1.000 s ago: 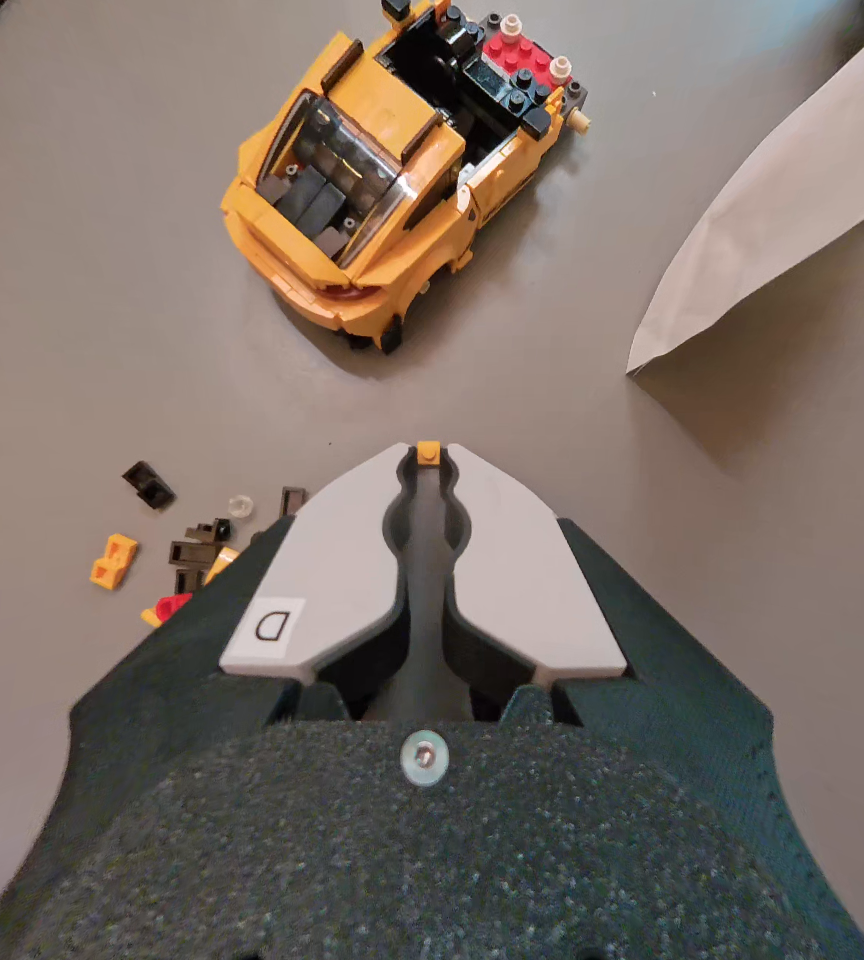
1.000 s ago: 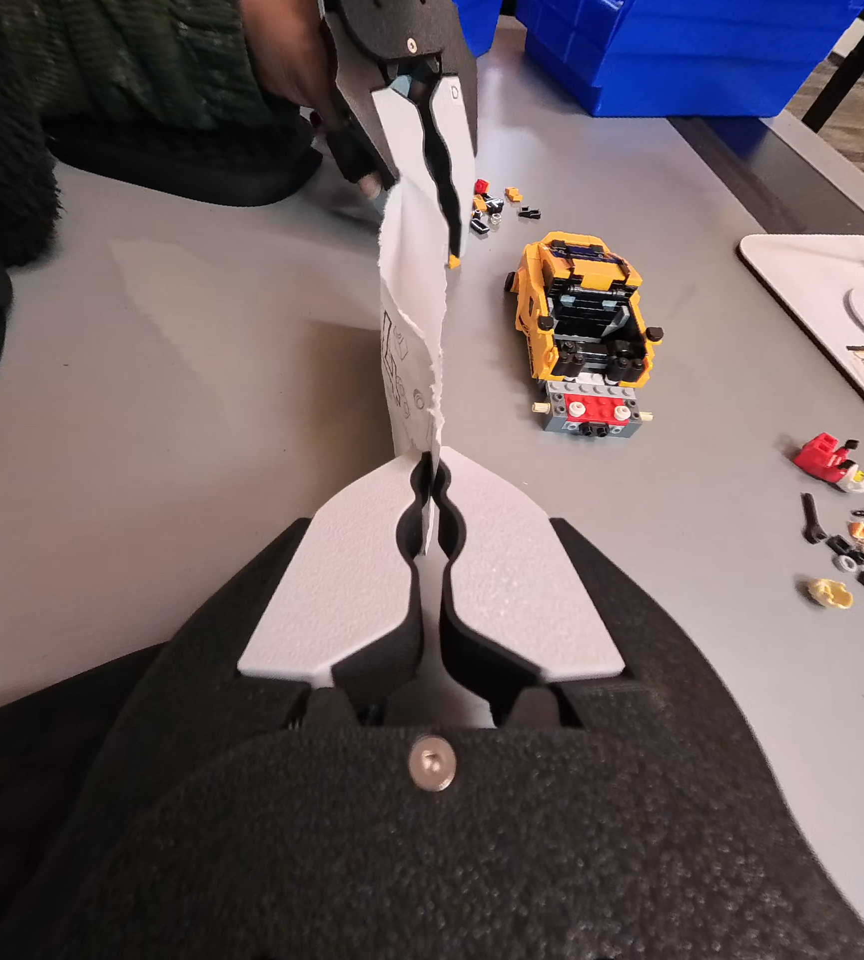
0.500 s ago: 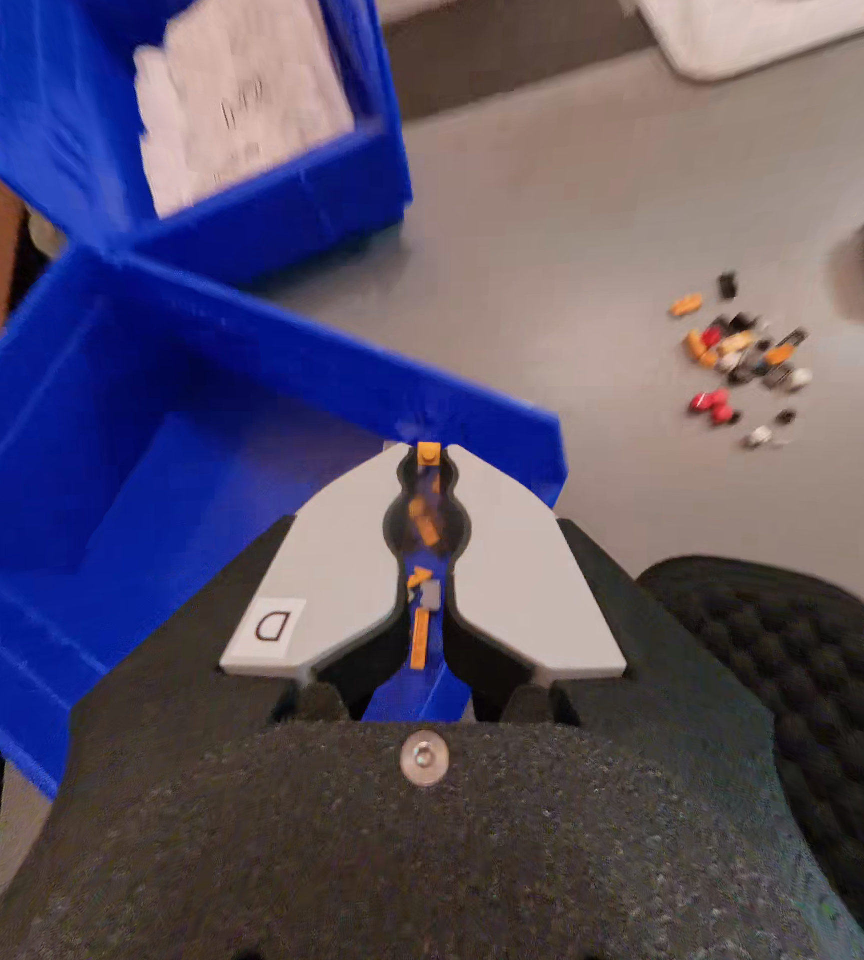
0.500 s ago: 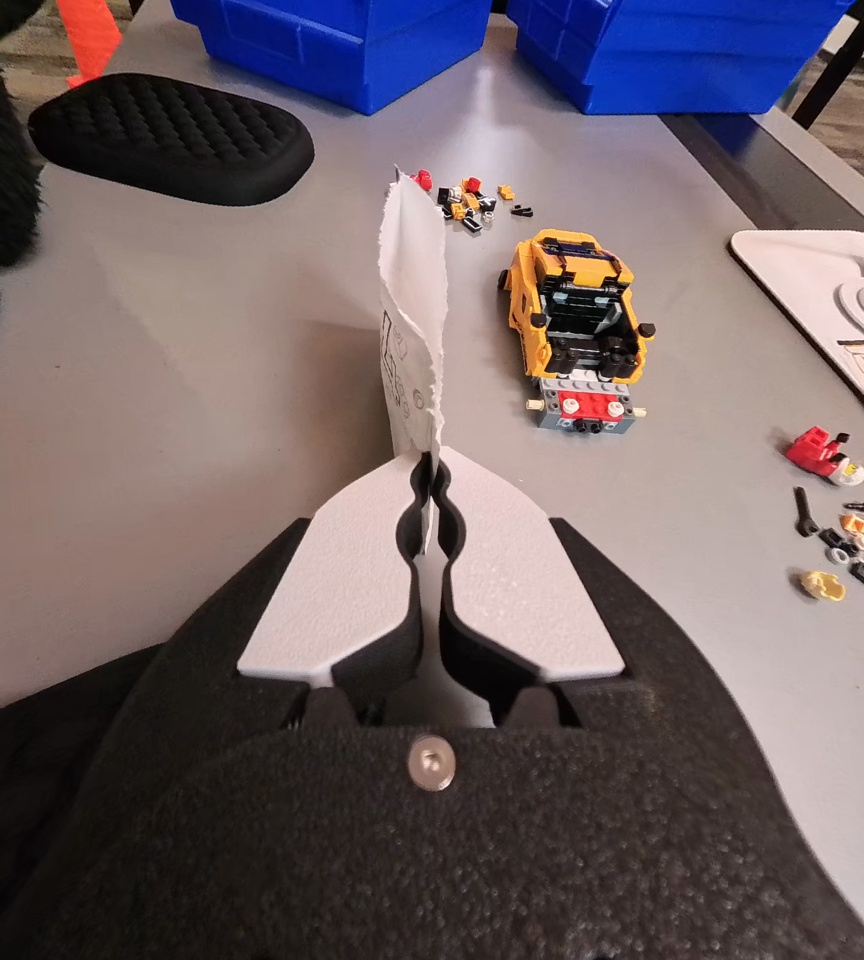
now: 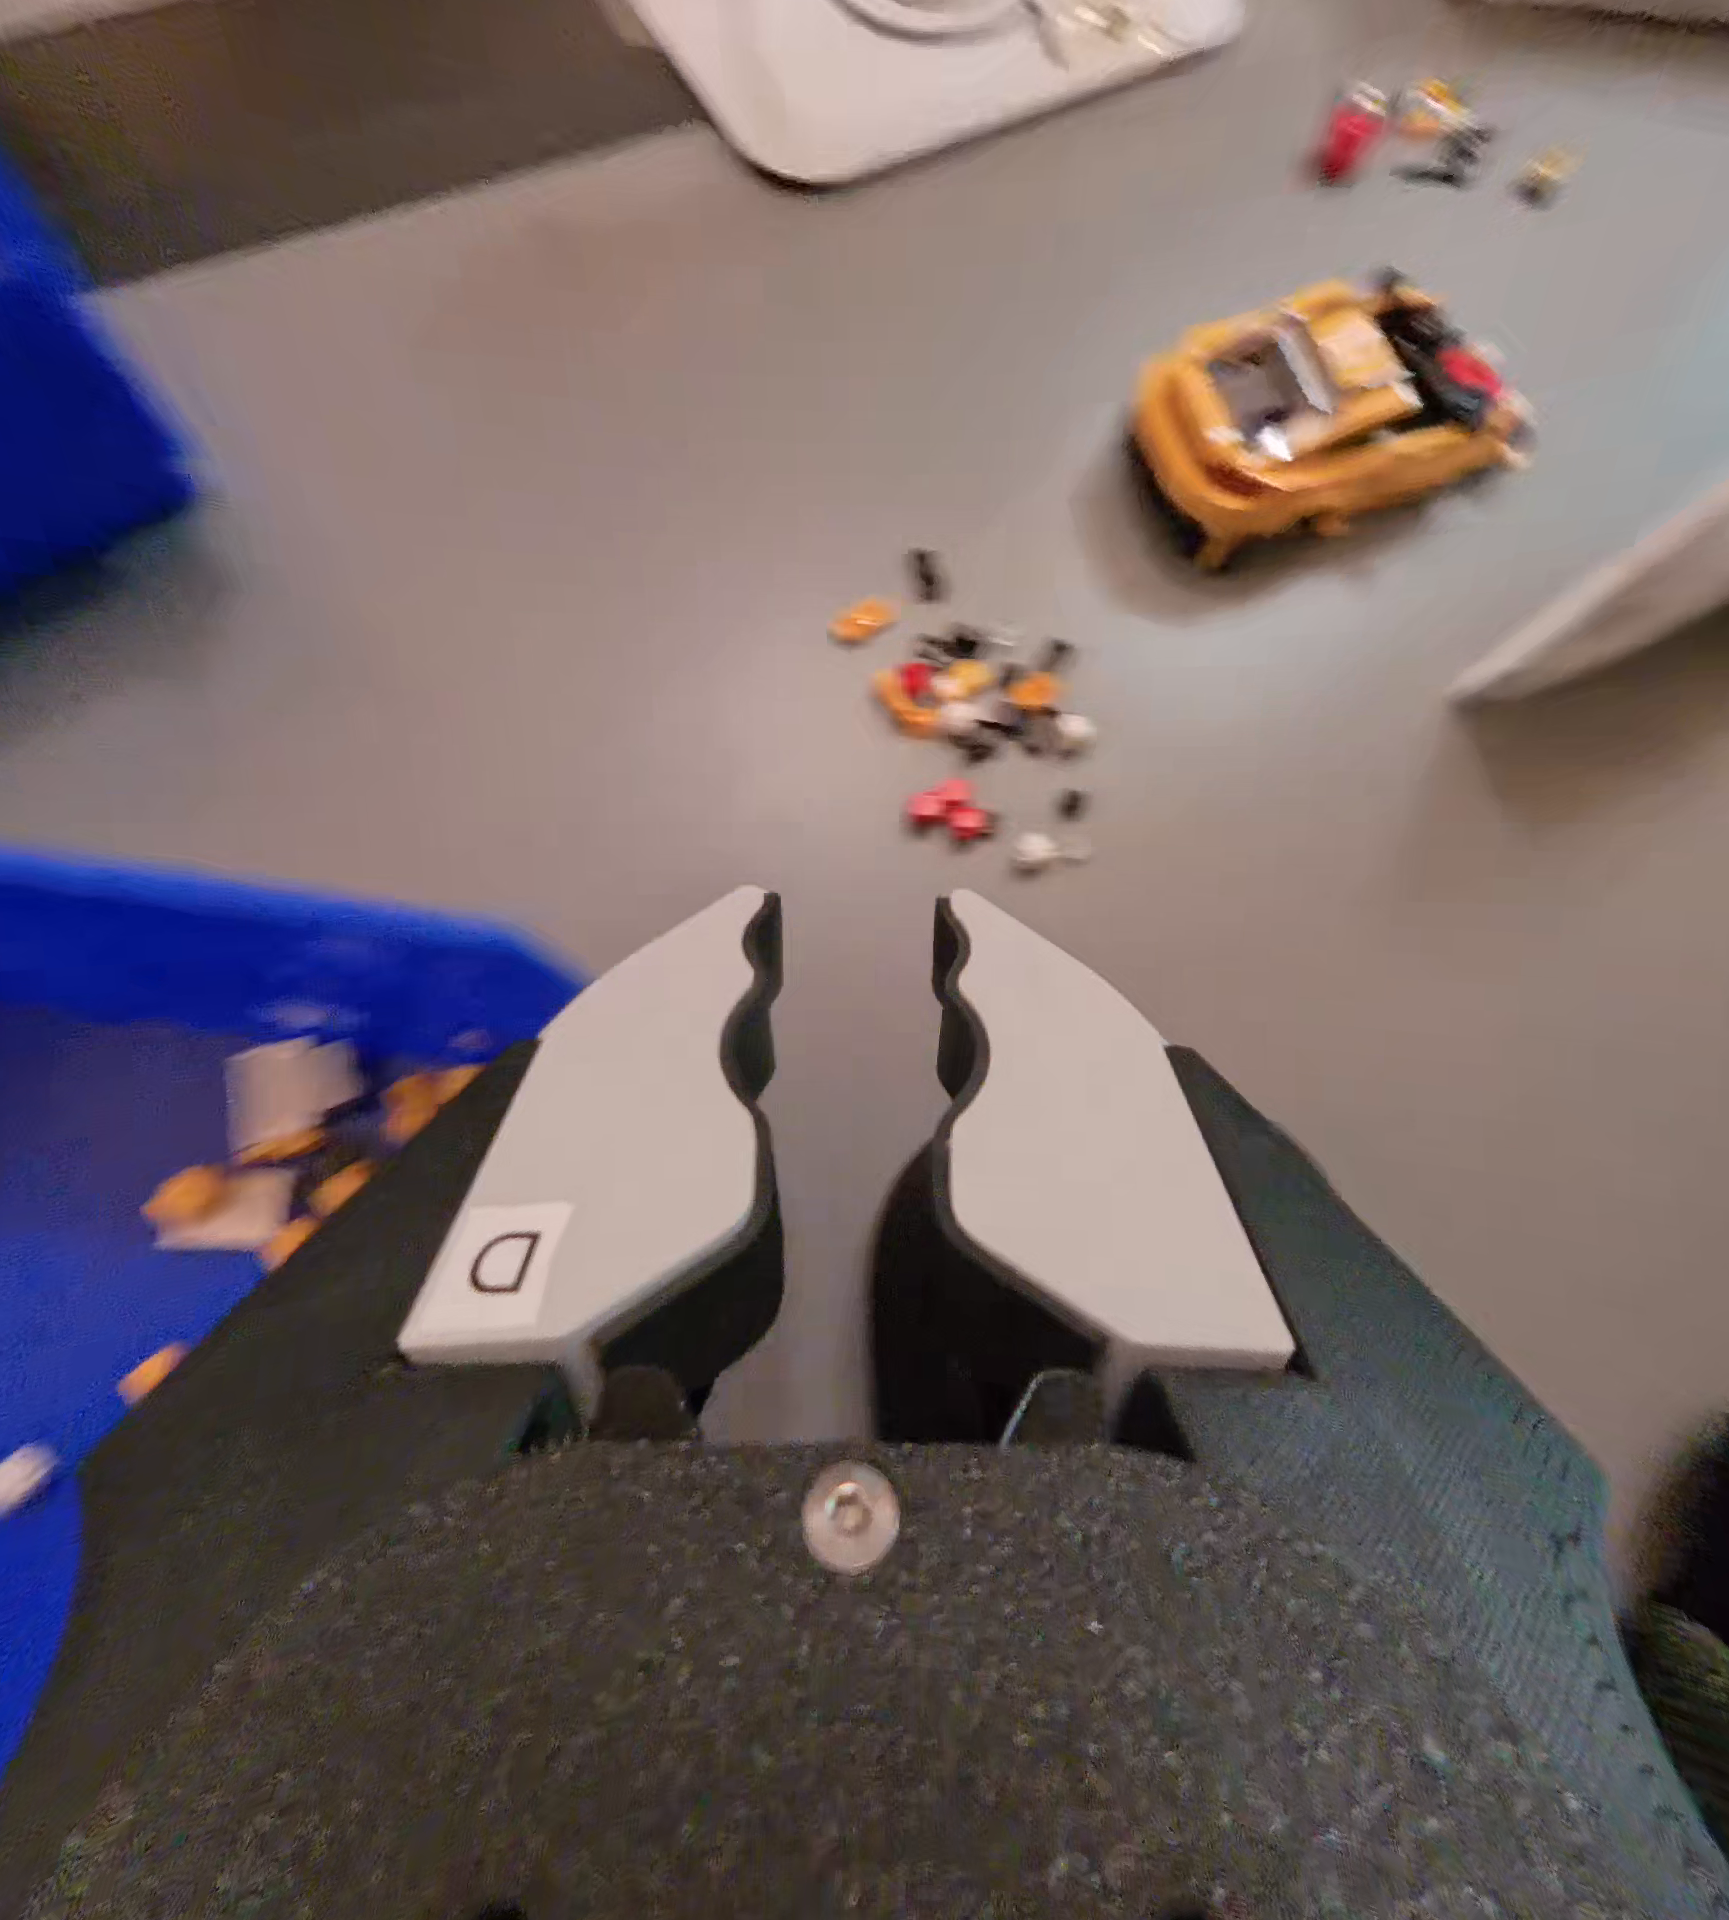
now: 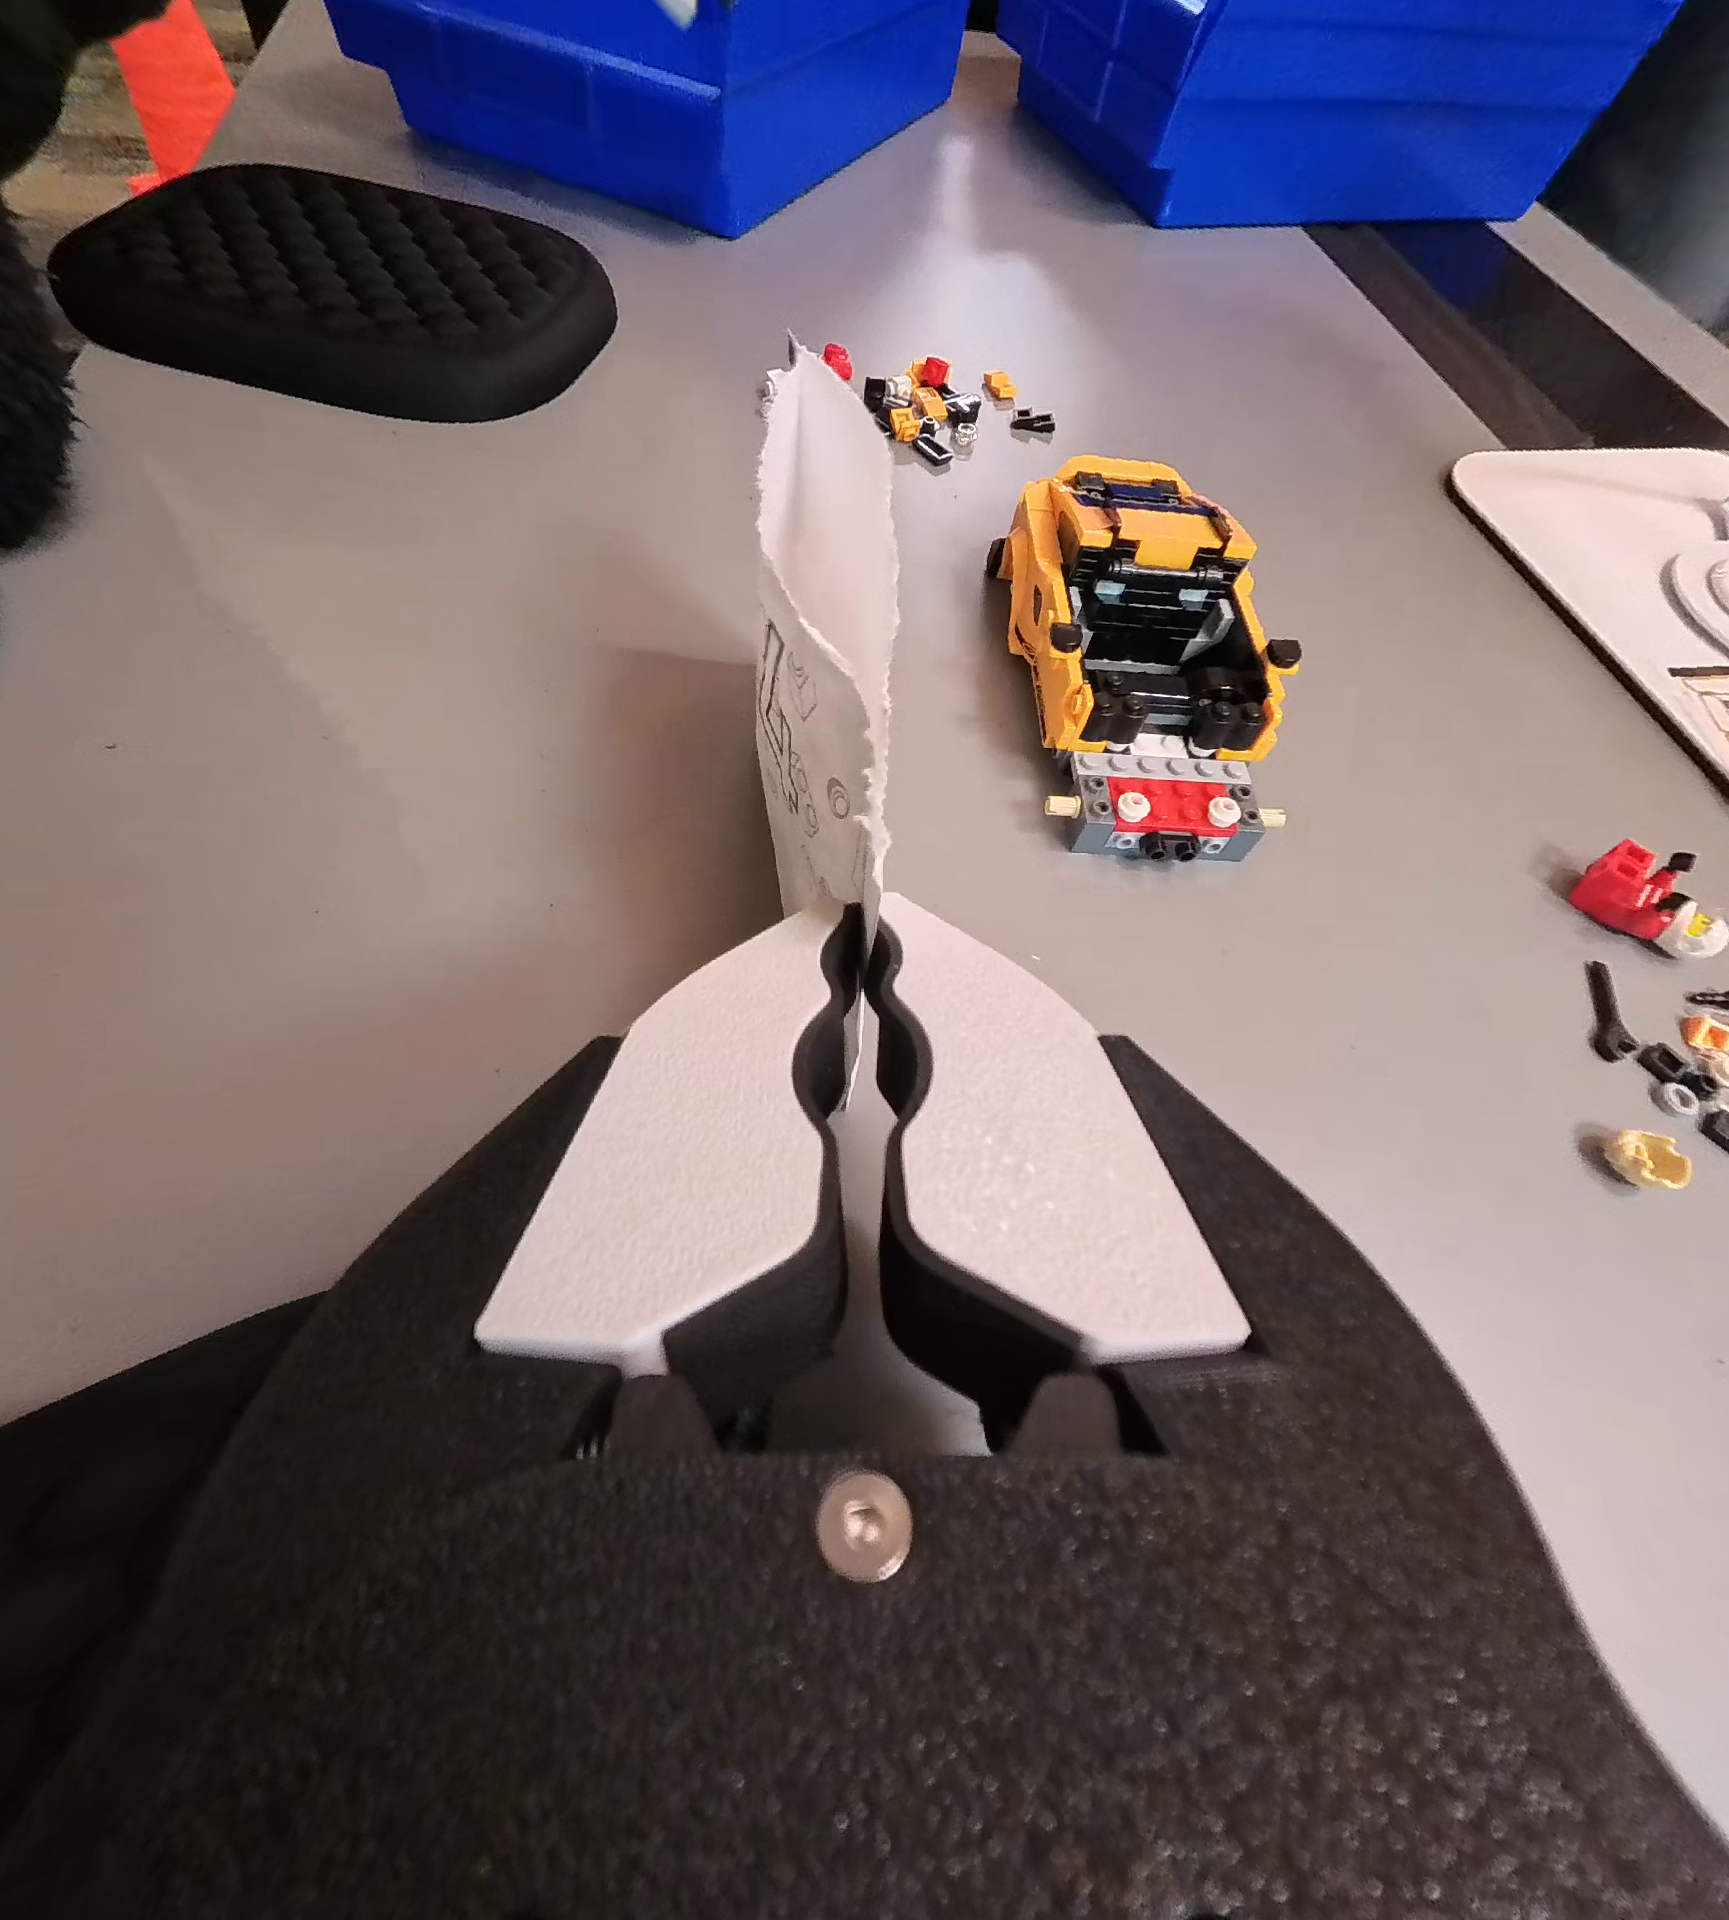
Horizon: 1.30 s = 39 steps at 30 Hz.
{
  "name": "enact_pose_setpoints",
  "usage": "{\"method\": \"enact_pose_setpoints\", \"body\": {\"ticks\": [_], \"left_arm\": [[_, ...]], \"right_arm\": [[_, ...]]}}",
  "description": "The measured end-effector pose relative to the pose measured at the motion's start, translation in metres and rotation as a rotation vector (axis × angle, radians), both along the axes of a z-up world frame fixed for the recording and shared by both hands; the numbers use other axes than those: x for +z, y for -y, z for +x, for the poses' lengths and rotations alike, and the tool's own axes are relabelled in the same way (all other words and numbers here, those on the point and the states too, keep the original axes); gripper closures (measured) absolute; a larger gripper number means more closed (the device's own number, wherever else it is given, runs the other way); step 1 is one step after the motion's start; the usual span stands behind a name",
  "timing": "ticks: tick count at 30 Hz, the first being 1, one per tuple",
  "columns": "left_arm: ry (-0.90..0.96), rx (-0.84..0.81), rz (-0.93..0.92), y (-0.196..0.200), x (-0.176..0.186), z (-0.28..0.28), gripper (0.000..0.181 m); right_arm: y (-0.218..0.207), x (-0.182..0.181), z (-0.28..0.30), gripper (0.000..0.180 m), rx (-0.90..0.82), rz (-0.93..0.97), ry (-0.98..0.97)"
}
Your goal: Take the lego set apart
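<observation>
Left wrist view: blurred; L gripper (image 5: 858, 914) over desk (image 5: 527, 540), jaws apart, nothing between them.
Bin: blue bin (image 5: 60, 1091) just left of L gripper, w/ orange + white bits inside.
Car: yellow lego car (image 5: 1327, 416) far right on desk, well apart from L gripper.
Loose bits: small pile (image 5: 974, 707) of orange, black, red, white pieces between L gripper and car.
Right wrist view: R gripper (image 6: 865, 925), jaws together, clamped on paper bag (image 6: 824, 623) w/ torn edge; bag stands up from jaw tips.
Car, this view: car (image 6: 1140, 644) right of bag, roof off, black interior showing, grey-red rear plate facing cam.
Piles: one pile (image 6: 943, 400) beyond bag, near car's far end; second pile (image 6: 1712, 1070) at right w/ red piece (image 6: 1629, 883) near it.
Bins: two blue bins (image 6: 673, 94) at desk's far edge.
Pad: black textured pad (image 6: 330, 291) far left.
Mat: white mat (image 6: 1587, 551) at right edge.
</observation>
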<state>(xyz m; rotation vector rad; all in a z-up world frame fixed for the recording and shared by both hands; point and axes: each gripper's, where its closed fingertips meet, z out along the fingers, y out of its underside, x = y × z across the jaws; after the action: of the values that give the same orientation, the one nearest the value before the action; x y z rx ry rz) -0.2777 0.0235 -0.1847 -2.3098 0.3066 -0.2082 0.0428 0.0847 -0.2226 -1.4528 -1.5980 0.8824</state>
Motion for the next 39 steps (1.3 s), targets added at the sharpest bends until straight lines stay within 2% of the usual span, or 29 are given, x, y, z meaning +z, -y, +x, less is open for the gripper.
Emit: {"method": "enact_pose_setpoints", "body": {"ticks": [3, 6, 12, 15, 20, 26, 30, 34, 39], "left_arm": [[-0.082, -0.102, -0.090, -0.007, -0.033, 0.033, 0.148], [-0.060, -0.138, -0.162, -0.016, -0.060, 0.050, 0.141], [-0.085, -0.159, -0.203, -0.034, -0.085, 0.054, 0.130], [-0.078, -0.164, -0.182, -0.040, -0.085, 0.055, 0.132], [-0.091, -0.165, -0.151, -0.044, -0.085, 0.053, 0.146], [-0.067, -0.204, -0.128, -0.045, -0.085, 0.063, 0.181], [-0.095, -0.219, -0.117, -0.044, -0.084, 0.065, 0.181], [-0.089, -0.220, -0.049, -0.043, -0.068, 0.066, 0.181], [-0.071, -0.162, 0.015, -0.037, -0.044, 0.053, 0.181]], "right_arm": [[-0.003, 0.000, 0.001, 0.180, -0.021, 0.002, 0.003], [-0.010, 0.000, 0.003, 0.180, -0.059, 0.000, 0.010], [-0.024, -0.004, 0.009, 0.177, -0.134, -0.002, 0.040], [-0.032, -0.009, 0.013, 0.177, -0.171, -0.014, 0.062], [-0.040, -0.015, 0.019, 0.174, -0.212, -0.023, 0.102], [-0.069, -0.010, 0.038, 0.162, -0.377, -0.040, 0.098], [-0.088, 0.012, 0.053, 0.155, -0.499, -0.028, 0.005], [-0.096, 0.032, 0.060, 0.149, -0.571, 0.004, -0.063], [-0.089, 0.051, 0.052, 0.148, -0.549, 0.040, -0.129]]}}
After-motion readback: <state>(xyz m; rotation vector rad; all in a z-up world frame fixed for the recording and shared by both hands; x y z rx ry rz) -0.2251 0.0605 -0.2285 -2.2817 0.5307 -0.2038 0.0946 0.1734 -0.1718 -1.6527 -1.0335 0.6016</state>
